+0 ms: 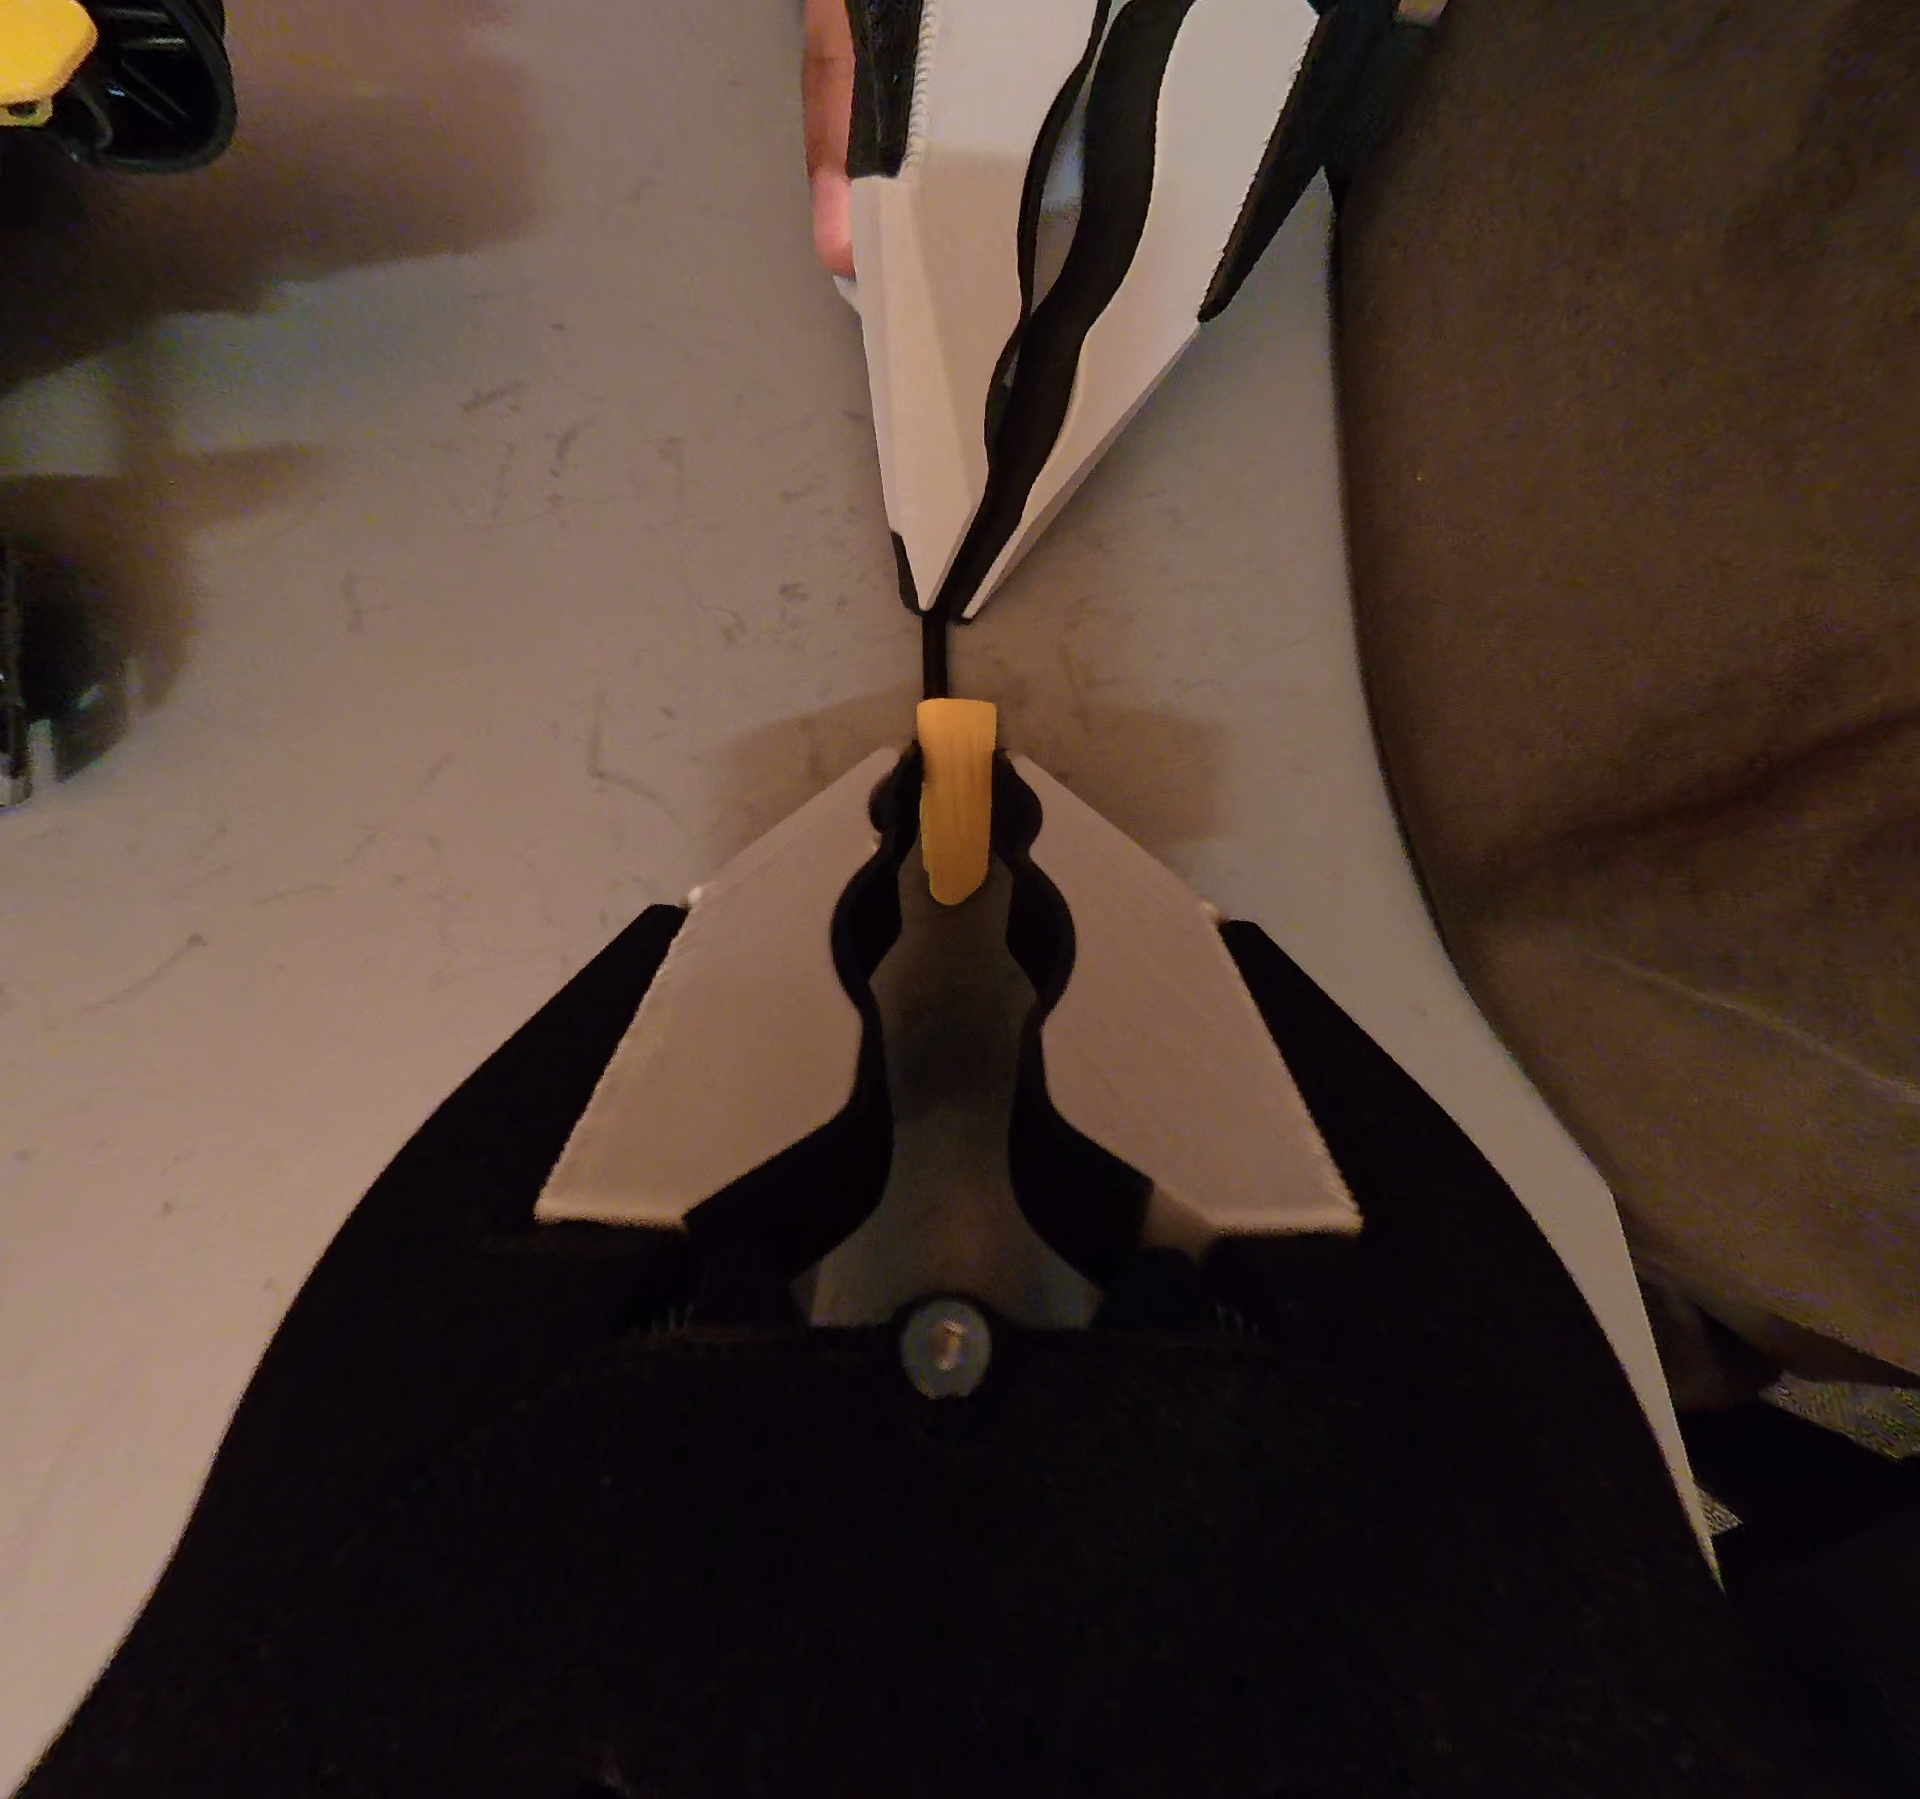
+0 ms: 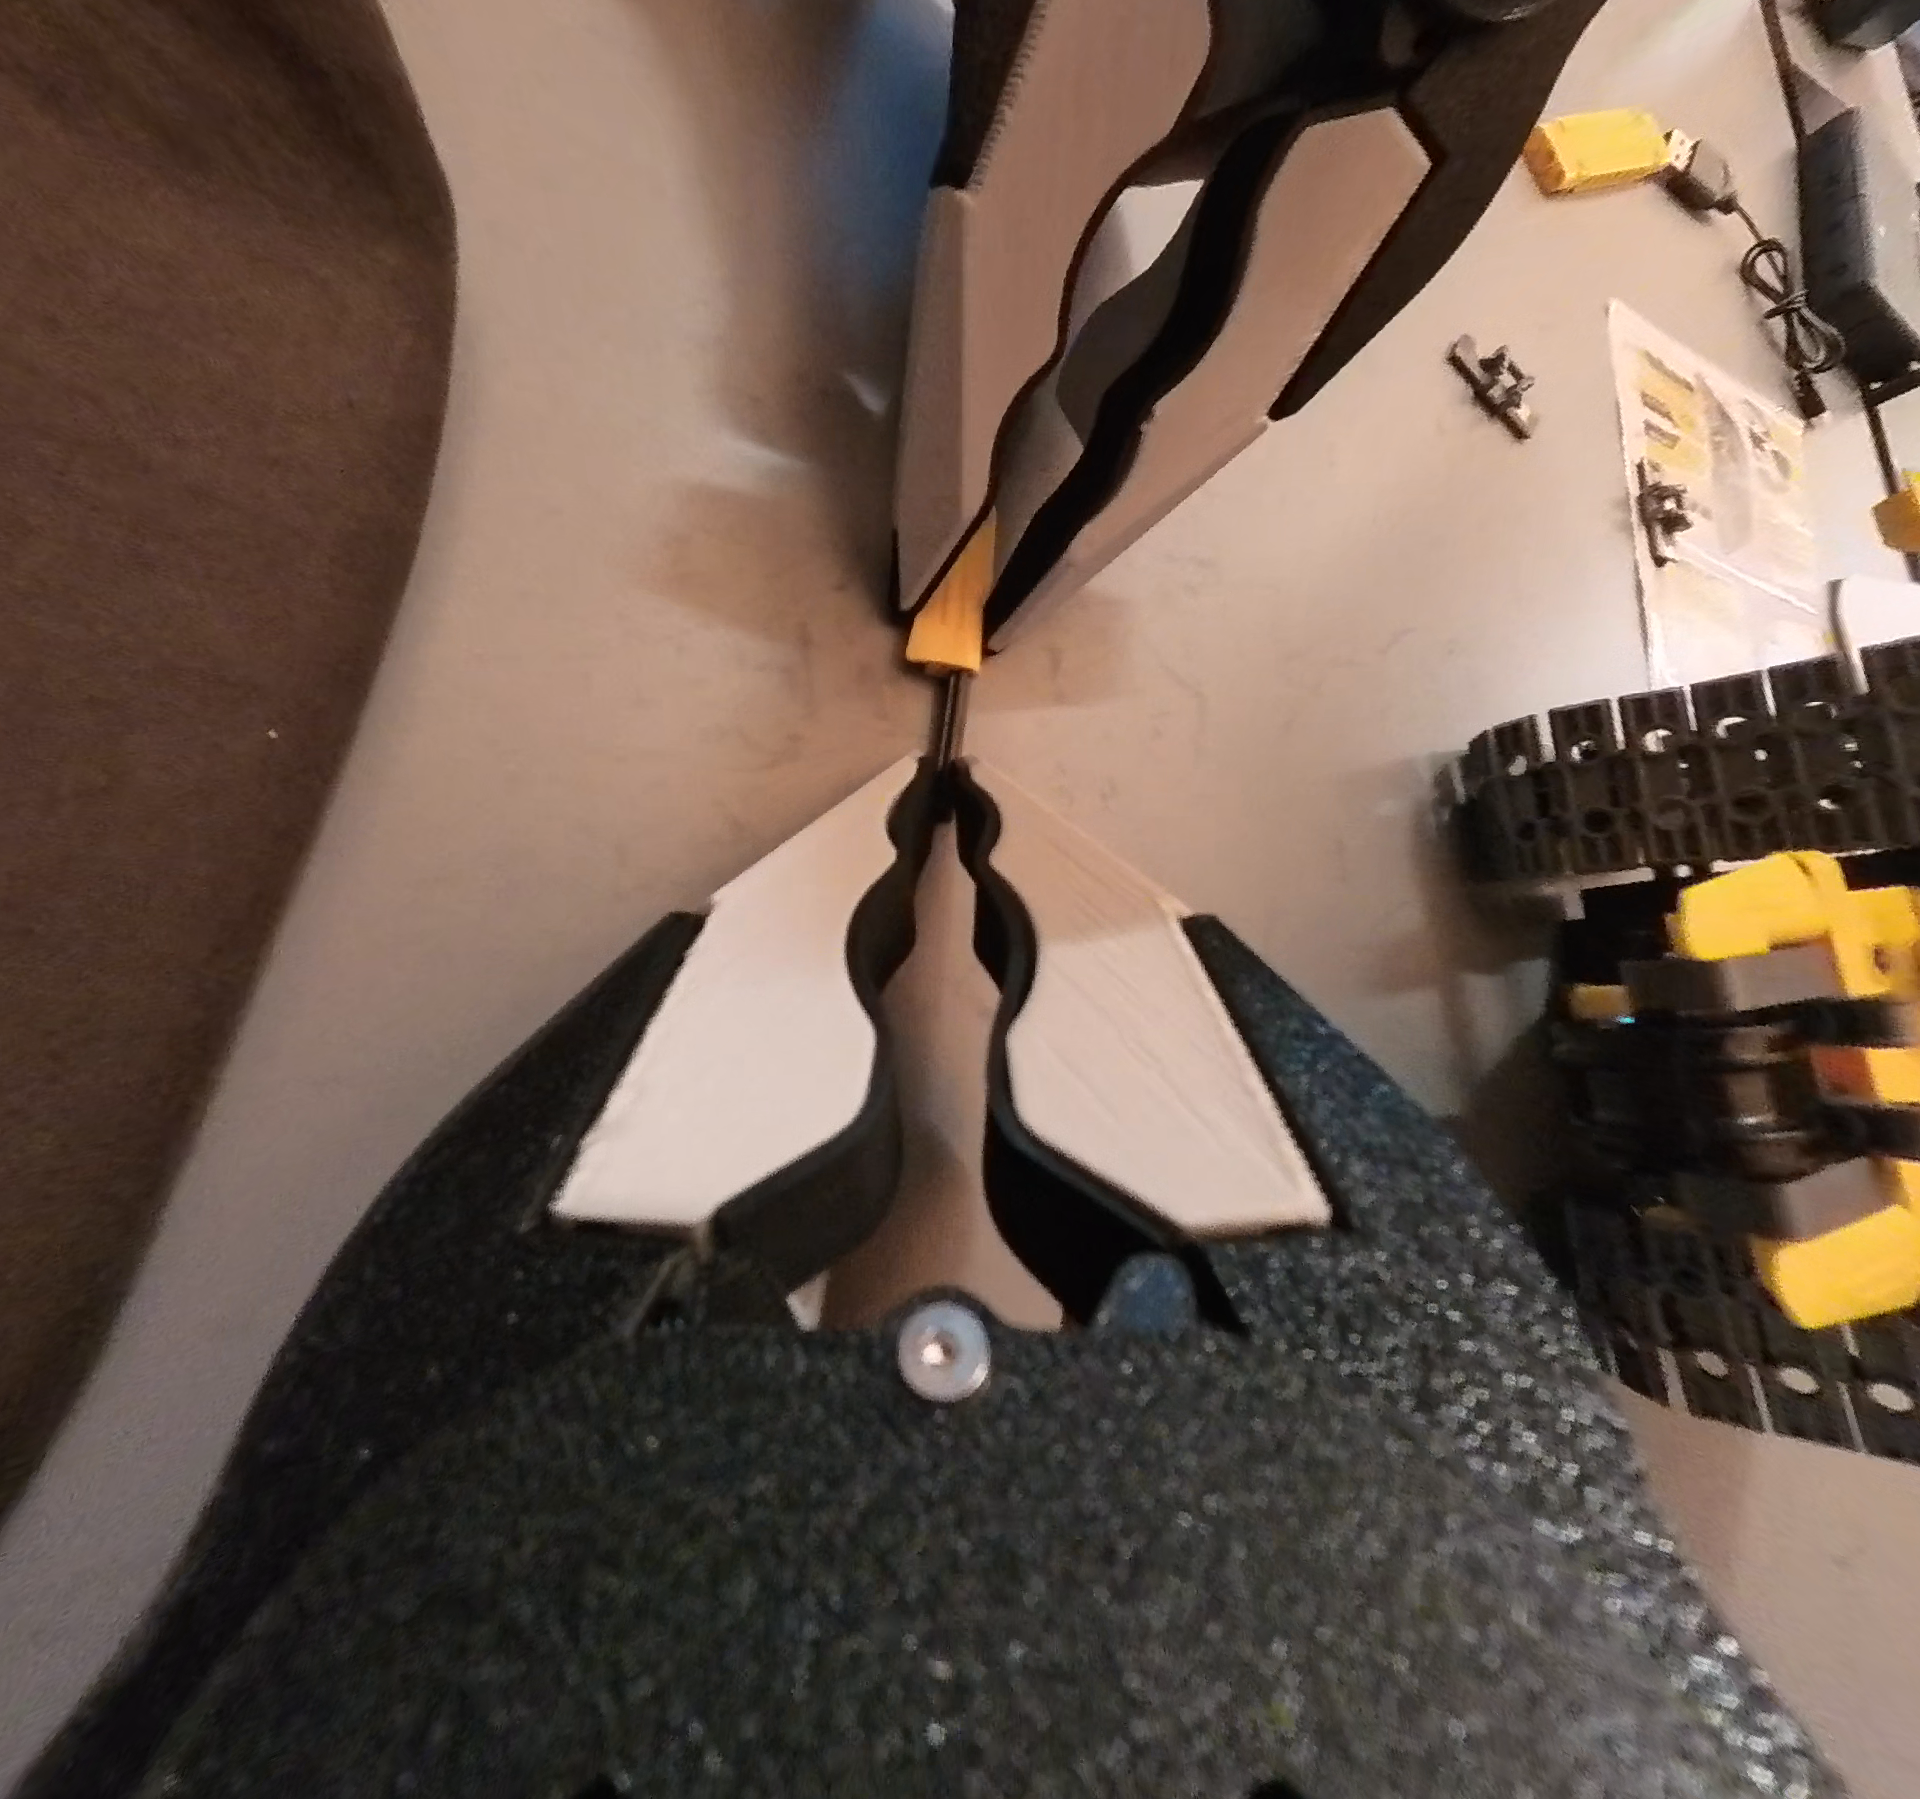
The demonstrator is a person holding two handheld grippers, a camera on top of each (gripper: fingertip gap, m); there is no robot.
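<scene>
Yellow plastic sits pinched at the tips of your left gripper (image 1: 956,762): a small yellow piece (image 1: 954,799), clamped narrow between the two fingers, with a thin black pin (image 1: 938,658) running out of its far end. Your right gripper (image 2: 943,770) comes in from the opposite side and has its tips closed tight on the other end of that same pin (image 2: 950,721), so the two grippers face each other nose to nose just above the grey tabletop (image 1: 468,554). From the right wrist view the yellow piece (image 2: 948,596) shows as a small wedge touching the pin. Beside you on the right of that view stands a black tracked vehicle with yellow parts (image 2: 1704,970), near a printed sheet (image 2: 1704,461), a small black part (image 2: 1496,383), a yellow box with a plug end (image 2: 1605,151) and a black cable (image 2: 1782,295). Brown cloth (image 2: 187,502) fills the near edge of the tabletop in both views.
</scene>
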